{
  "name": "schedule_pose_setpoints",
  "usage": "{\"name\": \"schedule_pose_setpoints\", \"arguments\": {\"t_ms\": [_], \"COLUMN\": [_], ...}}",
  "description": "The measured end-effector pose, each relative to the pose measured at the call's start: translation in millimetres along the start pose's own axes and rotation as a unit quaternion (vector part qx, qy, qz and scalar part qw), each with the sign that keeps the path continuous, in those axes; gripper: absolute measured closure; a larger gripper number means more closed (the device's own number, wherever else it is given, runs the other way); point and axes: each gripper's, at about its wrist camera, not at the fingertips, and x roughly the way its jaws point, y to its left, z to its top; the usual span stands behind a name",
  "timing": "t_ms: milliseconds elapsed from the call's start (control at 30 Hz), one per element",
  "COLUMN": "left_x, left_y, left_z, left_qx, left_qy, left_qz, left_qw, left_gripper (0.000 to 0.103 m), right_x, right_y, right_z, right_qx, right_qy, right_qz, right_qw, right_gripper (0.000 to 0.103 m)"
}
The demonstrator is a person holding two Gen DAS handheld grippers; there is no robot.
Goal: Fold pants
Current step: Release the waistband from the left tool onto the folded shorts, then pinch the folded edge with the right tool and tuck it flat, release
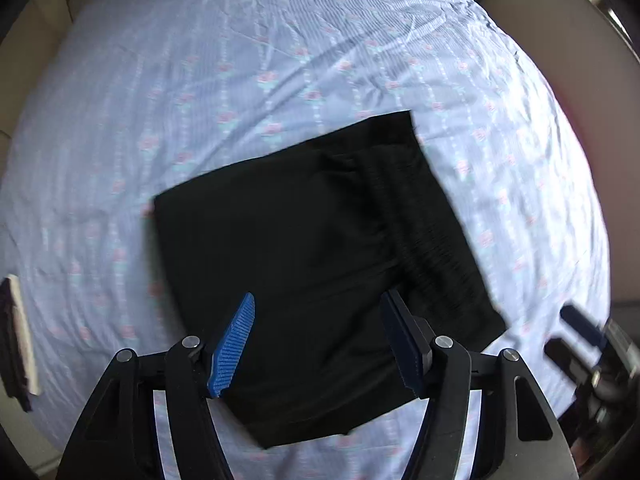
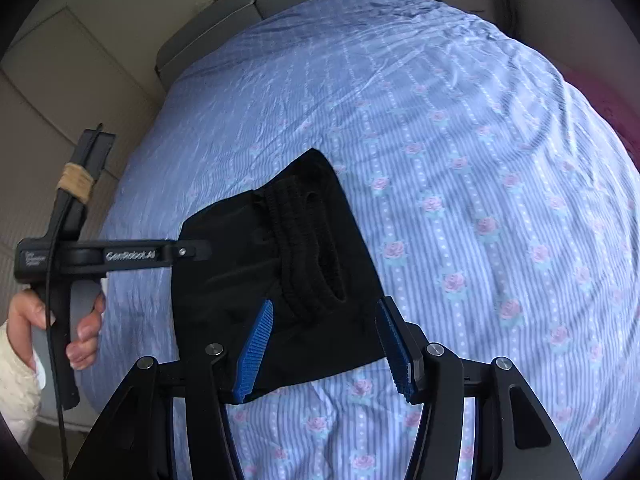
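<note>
The black pants (image 1: 312, 248) lie folded into a compact rectangle on the bed, with the ribbed elastic waistband (image 1: 424, 232) on top toward the right. My left gripper (image 1: 318, 310) is open and empty, hovering above the near edge of the pants. In the right wrist view the same pants (image 2: 280, 272) lie flat with the waistband (image 2: 308, 252) showing. My right gripper (image 2: 324, 312) is open and empty above their near edge. The left gripper's body (image 2: 108, 256) and the hand (image 2: 86, 324) holding it show at the left.
The bed sheet (image 1: 280, 80) is light blue with stripes and pink roses, slightly wrinkled, and it also shows in the right wrist view (image 2: 480, 160). A grey headboard (image 2: 224, 12) stands at the far end. The right gripper's tip (image 1: 580, 332) shows at the right edge.
</note>
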Motion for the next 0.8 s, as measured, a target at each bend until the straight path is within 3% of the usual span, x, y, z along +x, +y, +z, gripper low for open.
{"name": "schedule_pose_setpoints", "arguments": {"t_ms": [133, 300, 567, 667, 800], "left_x": [2, 28, 44, 46, 44], "left_y": [21, 26, 36, 41, 45], "left_z": [-34, -52, -60, -61, -64], "left_qx": [0.005, -0.041, -0.088, -0.091, -0.093], "left_qy": [-0.012, 0.018, 0.033, 0.036, 0.036], "left_qz": [0.019, 0.001, -0.022, -0.019, -0.017], "left_qw": [0.9997, 0.999, 0.9953, 0.9951, 0.9948], "left_gripper": [0.037, 0.037, 0.037, 0.037, 0.037], "right_x": [34, 71, 119, 129, 108], "right_y": [11, 12, 13, 12, 20], "right_z": [2, 7, 19, 20, 19], "right_qx": [-0.021, -0.023, -0.022, -0.024, -0.04], "right_qy": [0.021, 0.039, 0.079, 0.095, 0.077], "right_qz": [0.01, 0.013, 0.008, -0.004, 0.004], "right_qw": [1.0, 0.999, 0.997, 0.995, 0.996], "right_gripper": [0.048, 0.048, 0.05, 0.074, 0.093]}}
